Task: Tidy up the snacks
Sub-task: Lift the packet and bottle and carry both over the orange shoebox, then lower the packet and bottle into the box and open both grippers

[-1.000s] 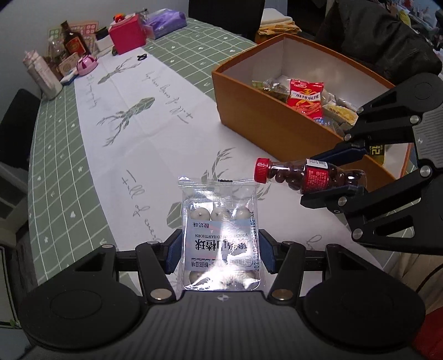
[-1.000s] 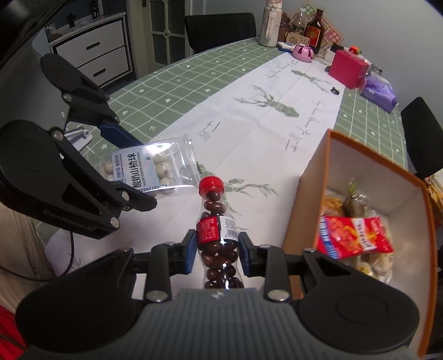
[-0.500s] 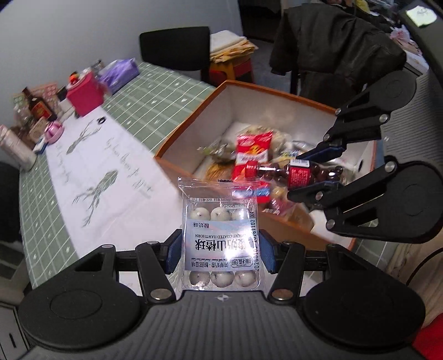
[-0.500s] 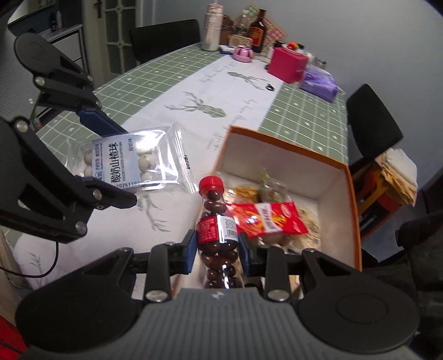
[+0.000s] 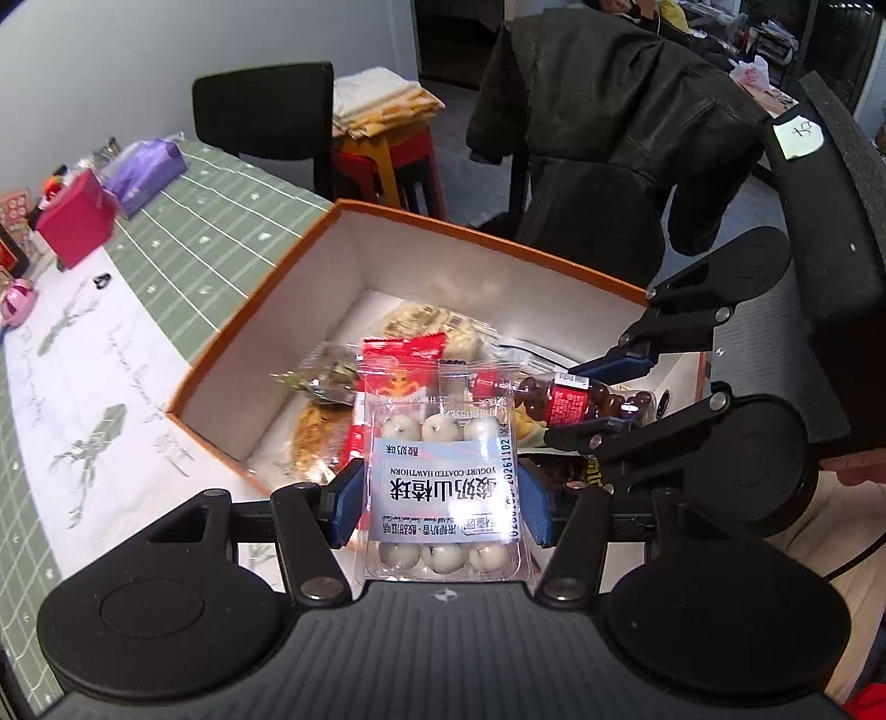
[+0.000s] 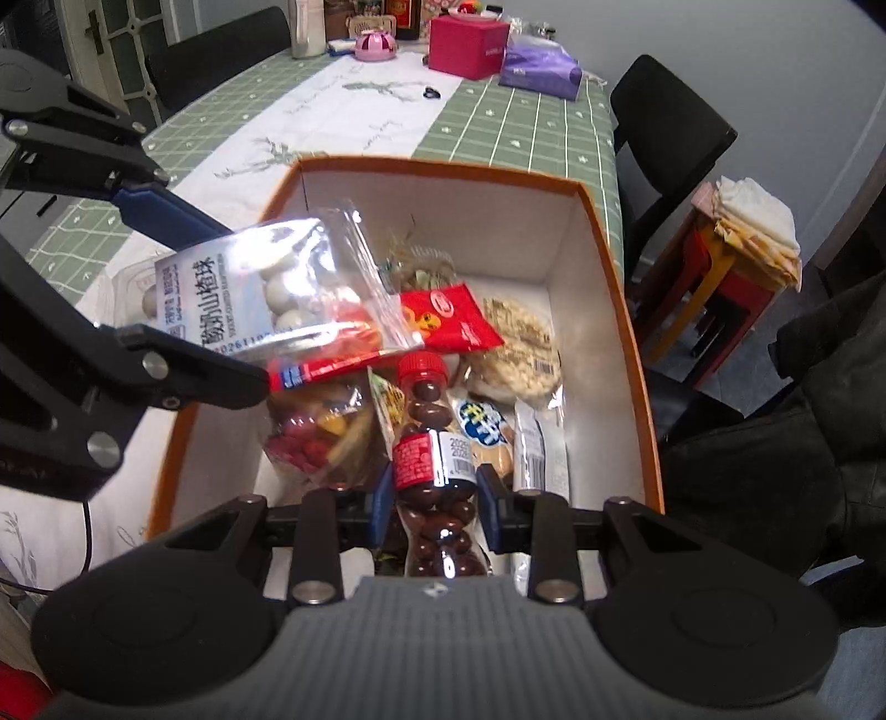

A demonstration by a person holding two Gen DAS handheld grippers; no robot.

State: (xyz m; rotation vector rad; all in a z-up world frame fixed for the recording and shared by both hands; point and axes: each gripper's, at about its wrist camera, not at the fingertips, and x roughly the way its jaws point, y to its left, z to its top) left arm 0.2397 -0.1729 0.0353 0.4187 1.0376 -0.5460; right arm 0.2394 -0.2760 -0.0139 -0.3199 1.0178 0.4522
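My left gripper (image 5: 440, 501) is shut on a clear pack of white yogurt-coated hawthorn balls (image 5: 440, 471), held over the near part of the orange box (image 5: 255, 310). My right gripper (image 6: 432, 501) is shut on a small red-capped bottle of chocolate beans (image 6: 429, 443), also above the box's contents. In the right wrist view the hawthorn pack (image 6: 266, 288) hangs over the box's (image 6: 620, 288) left side in the left gripper (image 6: 183, 288). In the left wrist view the bottle (image 5: 581, 396) and right gripper (image 5: 598, 393) sit to the right. Inside lie a red snack bag (image 6: 448, 321), a round cracker pack (image 6: 520, 343) and several other packets.
The box stands on a green checked tablecloth with a white runner (image 5: 99, 376). A pink box (image 6: 468, 39), purple tissue pack (image 6: 540, 66) and bottles sit at the far end. Black chairs (image 6: 664, 127), a stool with folded cloths (image 6: 742, 243) and a dark jacket (image 5: 609, 122) stand beside the table.
Both grippers have swung sideways from above the white runner to above the open box, still holding the hawthorn pack and the bottle. The box now fills both views.
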